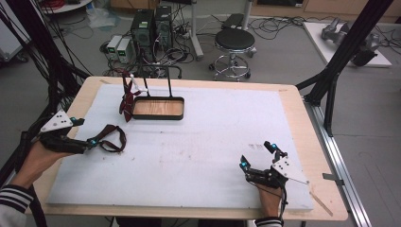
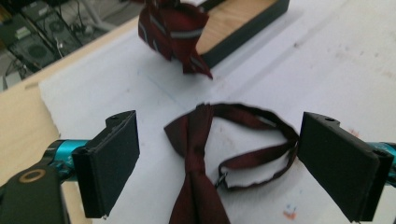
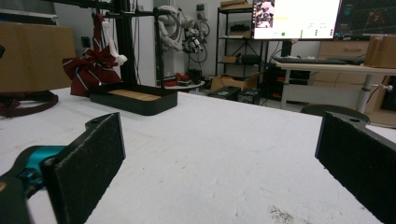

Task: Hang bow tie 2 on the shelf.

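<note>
Lying flat on the white mat [image 1: 213, 142] at about nine o'clock, the dark red bow tie [image 1: 109, 138] sits just in front of the left gripper [image 1: 92, 142], whose jaws stand wide apart with nothing between their pads. The left gripper view brings out what the high view blurs: the knotted bow [image 2: 194, 135] points back toward the camera, and its strap [image 2: 261, 154] curls into a loop with a small metal clasp. A second, striped bow tie [image 1: 126, 101] hangs from the black stand [image 1: 158, 108] at eleven o'clock, beside its wooden base.

The right gripper [image 1: 257, 156] rests at five o'clock near the mat's front edge, jaws also open and empty; its own view looks low across bare mat toward the stand [image 3: 133, 100]. Between the two grippers the mat is open. Beyond the wooden table [image 1: 309, 137], at twelve o'clock, stand a round stool [image 1: 234, 40], computer towers [image 1: 151, 28] and tangled cables.
</note>
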Demonstrator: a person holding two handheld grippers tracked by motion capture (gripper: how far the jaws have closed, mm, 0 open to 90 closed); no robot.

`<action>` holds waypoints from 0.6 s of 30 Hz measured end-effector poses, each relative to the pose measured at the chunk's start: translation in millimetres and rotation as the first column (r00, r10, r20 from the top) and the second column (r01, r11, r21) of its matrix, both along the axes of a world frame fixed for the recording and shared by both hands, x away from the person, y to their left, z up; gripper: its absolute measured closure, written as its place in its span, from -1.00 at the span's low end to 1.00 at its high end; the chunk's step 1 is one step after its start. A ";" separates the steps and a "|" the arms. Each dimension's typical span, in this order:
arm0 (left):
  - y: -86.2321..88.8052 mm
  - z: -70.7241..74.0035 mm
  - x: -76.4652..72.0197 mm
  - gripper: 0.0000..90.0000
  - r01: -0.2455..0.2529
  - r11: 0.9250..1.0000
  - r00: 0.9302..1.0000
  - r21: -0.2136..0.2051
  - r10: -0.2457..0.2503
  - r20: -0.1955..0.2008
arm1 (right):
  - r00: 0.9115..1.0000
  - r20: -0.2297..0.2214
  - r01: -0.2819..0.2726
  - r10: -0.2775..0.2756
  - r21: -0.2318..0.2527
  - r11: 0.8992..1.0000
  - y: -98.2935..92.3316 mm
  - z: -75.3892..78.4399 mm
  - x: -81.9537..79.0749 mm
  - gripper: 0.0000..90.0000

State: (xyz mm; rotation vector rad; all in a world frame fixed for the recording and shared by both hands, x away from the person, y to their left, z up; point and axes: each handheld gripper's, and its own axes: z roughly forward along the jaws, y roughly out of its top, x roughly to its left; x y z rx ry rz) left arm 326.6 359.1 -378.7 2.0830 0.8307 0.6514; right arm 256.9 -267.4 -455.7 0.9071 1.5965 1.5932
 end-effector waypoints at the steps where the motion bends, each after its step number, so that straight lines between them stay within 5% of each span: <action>1: 1.0 -1.3 0.1 -0.70 -0.002 1.000 1.000 0.008 0.003 -0.009 | 1.000 0.000 0.001 -0.001 0.000 1.000 0.0 0.0 0.0 -0.99; 6: 4.4 -7.8 2.6 -0.69 -0.017 0.999 0.997 0.046 0.020 -0.071 | 1.000 0.000 0.001 -0.001 0.000 1.000 -0.1 0.0 -0.1 -0.99; 18: 7.3 -26.5 11.5 -0.59 -0.051 0.991 0.987 0.124 0.070 -0.147 | 1.000 0.001 0.003 -0.003 0.006 1.000 -0.4 -0.1 -0.2 -0.99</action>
